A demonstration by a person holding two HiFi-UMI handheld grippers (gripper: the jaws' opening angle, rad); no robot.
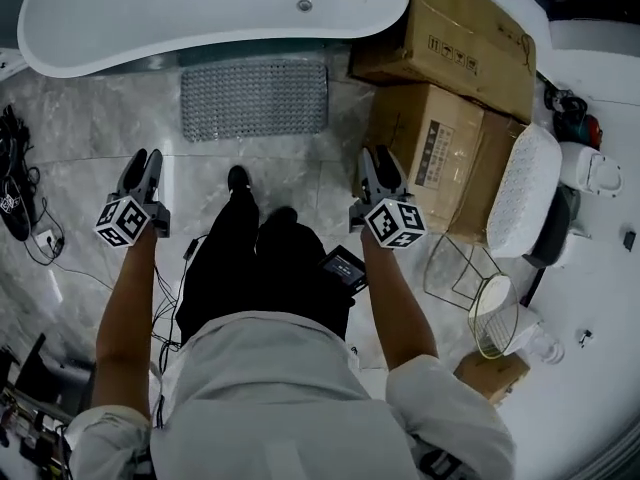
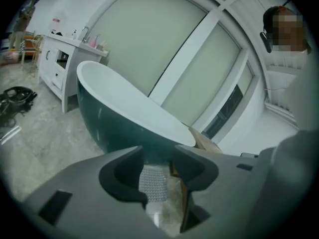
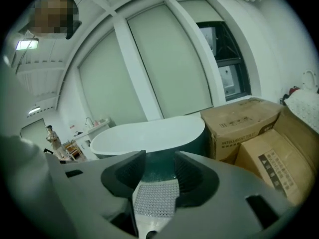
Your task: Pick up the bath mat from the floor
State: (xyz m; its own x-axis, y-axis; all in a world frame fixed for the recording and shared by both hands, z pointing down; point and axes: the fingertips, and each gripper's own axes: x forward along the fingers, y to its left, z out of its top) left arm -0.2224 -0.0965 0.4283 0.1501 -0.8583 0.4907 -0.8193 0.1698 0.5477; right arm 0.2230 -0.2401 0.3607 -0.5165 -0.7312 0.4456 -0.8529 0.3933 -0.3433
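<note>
"What takes up the most room down there?"

"The grey marble floor [image 1: 80, 138]. After that comes the white bathtub [image 1: 200, 13] across the far side. Two brown cardboard boxes [image 1: 450, 38] sit just beside its right end."

"And the bath mat?"

"The bath mat [image 1: 254, 99] lies flat on the floor, with its far edge at the foot of the bathtub and its right edge near the cardboard boxes. It's grey and knobbly, and nothing touches it."

"Where are the grippers?"

"The person stands short of the bath mat with one in each hand. The left gripper [image 1: 145, 160] hangs over bare floor, near the mat's nearer left corner. The right gripper [image 1: 378, 158] is off to the mat's right, in front of the nearer box. Both are apart from the mat."

"And the fingers?"

"They're spread on both, with nothing between them. Each gripper's own view shows the bath mat through the gap, lying on the floor beyond."
</note>
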